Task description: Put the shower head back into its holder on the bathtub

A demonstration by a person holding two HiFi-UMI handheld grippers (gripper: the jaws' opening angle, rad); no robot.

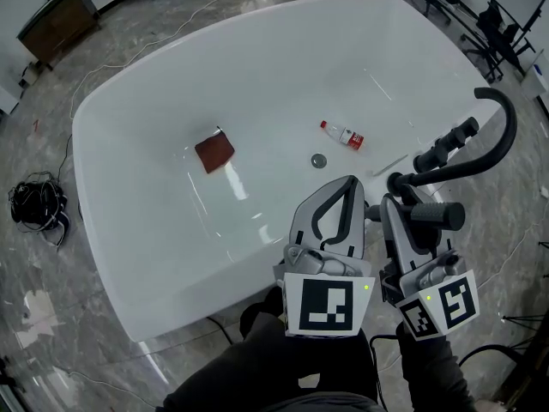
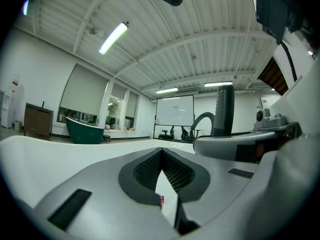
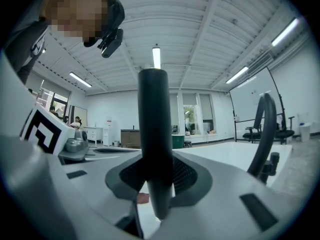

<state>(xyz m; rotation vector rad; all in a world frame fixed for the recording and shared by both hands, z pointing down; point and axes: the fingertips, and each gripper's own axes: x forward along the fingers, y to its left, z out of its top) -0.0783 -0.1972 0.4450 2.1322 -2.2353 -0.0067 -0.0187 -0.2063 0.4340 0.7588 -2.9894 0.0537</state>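
Black shower head is clamped crosswise in the right gripper jaws, just beside the faucet fixture on the bathtub rim — evidently not yet seated in its holder — while the left gripper jaws sit together, empty.

Tub: pad in it on the L, drain mid, bottle just R of drain. Faucet on R rim, cables on floor L of tub.
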